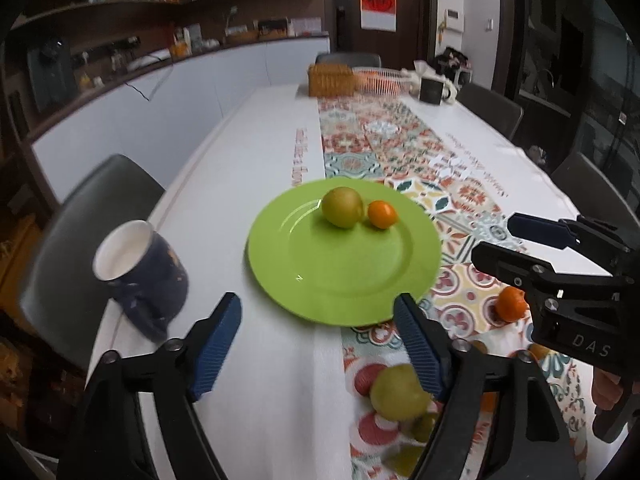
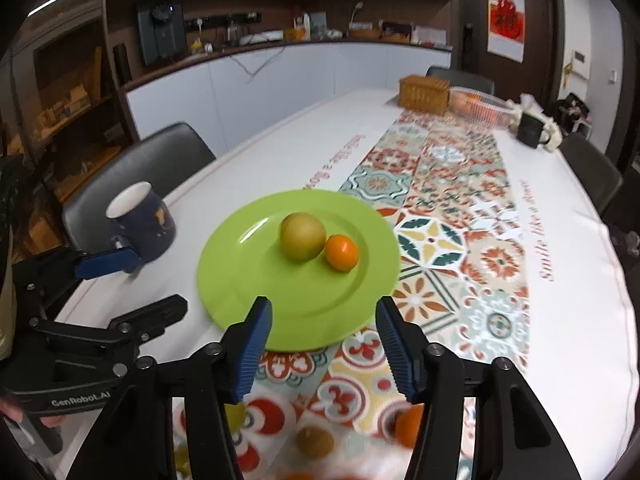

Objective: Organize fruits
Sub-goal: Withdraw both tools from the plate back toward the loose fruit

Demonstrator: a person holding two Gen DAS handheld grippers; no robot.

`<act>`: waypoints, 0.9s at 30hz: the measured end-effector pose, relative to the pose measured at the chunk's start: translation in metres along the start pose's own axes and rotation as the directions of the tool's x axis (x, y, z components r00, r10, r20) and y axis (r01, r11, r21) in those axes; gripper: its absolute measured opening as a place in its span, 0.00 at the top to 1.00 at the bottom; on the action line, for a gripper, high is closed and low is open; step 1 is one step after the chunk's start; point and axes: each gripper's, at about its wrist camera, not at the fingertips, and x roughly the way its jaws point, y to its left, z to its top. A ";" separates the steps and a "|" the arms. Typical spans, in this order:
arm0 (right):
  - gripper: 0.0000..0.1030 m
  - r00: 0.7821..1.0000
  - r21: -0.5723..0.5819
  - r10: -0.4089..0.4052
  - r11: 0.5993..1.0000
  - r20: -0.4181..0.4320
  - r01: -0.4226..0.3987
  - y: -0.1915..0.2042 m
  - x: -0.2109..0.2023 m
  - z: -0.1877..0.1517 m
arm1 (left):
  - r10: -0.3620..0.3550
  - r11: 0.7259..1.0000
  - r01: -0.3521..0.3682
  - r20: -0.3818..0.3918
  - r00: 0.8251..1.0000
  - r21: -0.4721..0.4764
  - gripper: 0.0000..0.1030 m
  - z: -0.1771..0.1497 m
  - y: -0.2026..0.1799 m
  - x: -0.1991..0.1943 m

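Nearest, on the patterned runner (image 2: 440, 240), loose fruit lies: a green fruit (image 1: 396, 394), a brown kiwi (image 2: 315, 442) and an orange (image 1: 510, 304); above them the left gripper (image 1: 320, 344) and right gripper (image 2: 324, 348) both hang with jaws spread, holding nothing; farther, the green plate (image 1: 340, 280) carries a yellow-green pear (image 1: 343, 207) touching a small orange (image 1: 382, 214); left of it stands a dark mug (image 1: 140, 272).

I count 1 green plate (image 2: 240, 292) ahead of my grippers, carrying 1 yellow-green fruit (image 2: 302, 236) and 1 orange (image 2: 341, 253). Off the plate, below my right gripper, I see 1 more orange (image 2: 408, 426) and 1 brown fruit (image 2: 315, 442). I see 1 mug (image 2: 144, 220) and 2 baskets (image 2: 425, 94).
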 end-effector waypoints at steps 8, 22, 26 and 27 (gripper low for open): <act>0.41 0.995 0.017 -0.014 1.000 0.097 0.012 0.006 -0.061 -0.026 | 0.013 0.999 -0.009 0.085 0.996 -0.040 0.13 -0.020 -0.012 -0.057; 0.41 0.982 0.009 -0.064 0.998 0.179 0.064 0.016 -0.118 -0.077 | 0.031 1.000 -0.031 0.113 0.993 -0.006 0.09 -0.069 -0.037 -0.097; 0.41 0.983 0.013 -0.064 0.998 0.170 0.063 0.019 -0.121 -0.093 | 0.018 1.000 -0.019 0.114 0.993 0.012 0.09 -0.083 -0.042 -0.101; 0.41 0.984 0.014 -0.063 0.998 0.166 0.061 0.019 -0.122 -0.096 | 0.014 1.000 -0.016 0.116 0.993 0.017 0.09 -0.086 -0.043 -0.102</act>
